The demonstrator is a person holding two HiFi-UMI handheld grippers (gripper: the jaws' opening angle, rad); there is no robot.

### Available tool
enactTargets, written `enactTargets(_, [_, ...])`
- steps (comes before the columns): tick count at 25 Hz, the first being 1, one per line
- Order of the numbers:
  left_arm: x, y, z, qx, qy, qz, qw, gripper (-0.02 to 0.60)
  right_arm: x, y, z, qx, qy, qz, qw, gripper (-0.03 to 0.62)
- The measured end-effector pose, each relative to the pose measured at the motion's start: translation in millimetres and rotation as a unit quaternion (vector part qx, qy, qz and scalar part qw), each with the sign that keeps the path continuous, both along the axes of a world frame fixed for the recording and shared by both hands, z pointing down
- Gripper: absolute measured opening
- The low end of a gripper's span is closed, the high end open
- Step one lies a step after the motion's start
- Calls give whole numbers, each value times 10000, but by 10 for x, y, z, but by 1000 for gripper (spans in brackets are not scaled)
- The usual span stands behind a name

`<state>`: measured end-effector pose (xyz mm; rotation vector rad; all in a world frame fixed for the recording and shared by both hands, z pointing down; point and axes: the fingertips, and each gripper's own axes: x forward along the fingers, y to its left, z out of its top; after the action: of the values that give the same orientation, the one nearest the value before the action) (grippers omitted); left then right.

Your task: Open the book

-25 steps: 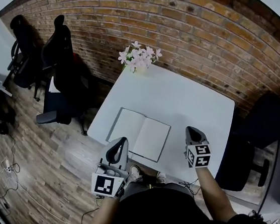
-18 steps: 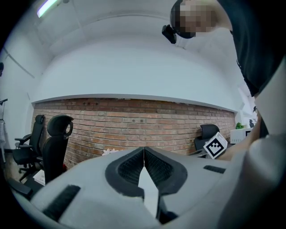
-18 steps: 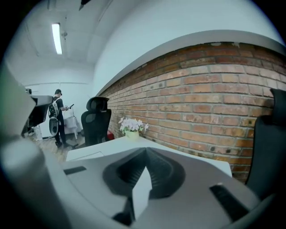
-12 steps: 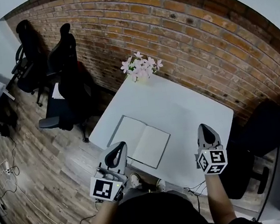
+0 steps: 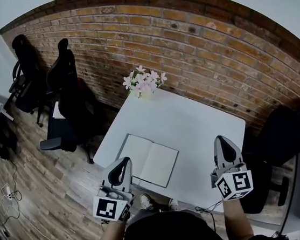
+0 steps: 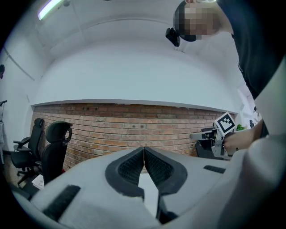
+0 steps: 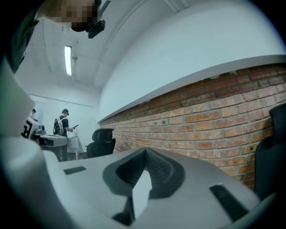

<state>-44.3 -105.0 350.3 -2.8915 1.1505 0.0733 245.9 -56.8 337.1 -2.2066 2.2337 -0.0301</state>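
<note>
The book (image 5: 151, 166) lies flat on the white desk (image 5: 199, 121), near the desk's front-left edge, spread wide with two pale pages facing up and a dark cover edge showing round them; it sits well apart from the pink flowers (image 5: 142, 82) at the far corner by the brick wall (image 5: 223, 53); as far as the pictures show, the opening itself is done, since both halves rest level on the desk and no page stands up or curls back; the left tool (image 5: 120, 171) hangs just in front of the book's near edge and above it, not touching it, and in the left gripper view its dark ribbed pads meet in a closed line with nothing between them; the right tool (image 5: 224, 149) is held off to the right over the desk's near edge, well apart from the book, and the right gripper view shows its jaws together as well, gripping nothing, with only a pale sliver of the desk visible through the gap lower down; both tools point level towards the wall rather than down at the book, which reads as a rest pose and not an approach; in my judgement nothing of the task is left, unless a particular page is wanted, which the pictures cannot settle; two black office chairs (image 5: 63, 78) stand on the wooden floor to the left, clear of the work.
</note>
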Motion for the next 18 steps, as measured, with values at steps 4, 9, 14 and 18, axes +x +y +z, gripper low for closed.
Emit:
enactTargets(4, [50,0,-191,-66,201,97,9997,26,1,102,-400,321,137,39,9994,13])
enactTargets(9, [3,-36,-433,208,339,101,9992,26,-82,202,-715,569,407,65,9975,12])
enactTargets(14, [-79,-29,-521,182,420,38,9989,26,-142,311,-898,727,675,141,9950,14])
enactTargets(18, [-133,-26,-465,16,377,-23,9993,26,-88,352,-921,743,710,243,9944,13])
